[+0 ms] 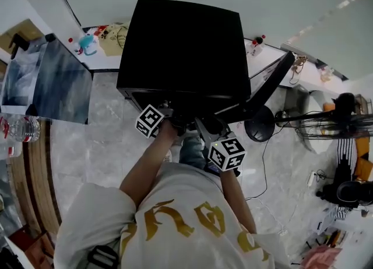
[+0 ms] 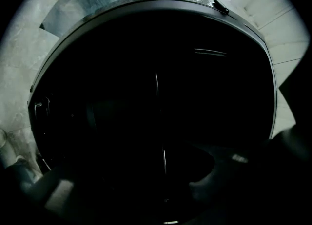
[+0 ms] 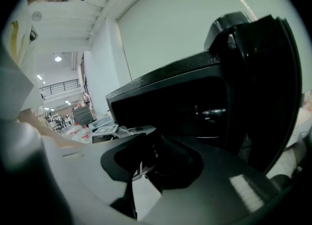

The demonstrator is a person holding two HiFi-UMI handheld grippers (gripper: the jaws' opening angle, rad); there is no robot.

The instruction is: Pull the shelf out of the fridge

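The left gripper (image 2: 136,190) is reaching into the dark inside of the black fridge (image 1: 180,46). Its jaws are standing apart. A thin bright strip, seemingly the edge of the shelf (image 2: 164,158), is running between them, well within the cabinet. Whether either jaw is touching it is lost in the dark.

The right gripper (image 3: 155,163) is hovering just outside the opening, pointing along the fridge's front. Its jaws are meeting at the tips and gripping nothing. The fridge door (image 1: 268,87) is hanging open on the person's right. The fridge is sitting on a pale marble floor (image 1: 111,140), with a standing fan (image 1: 335,125) near the door.
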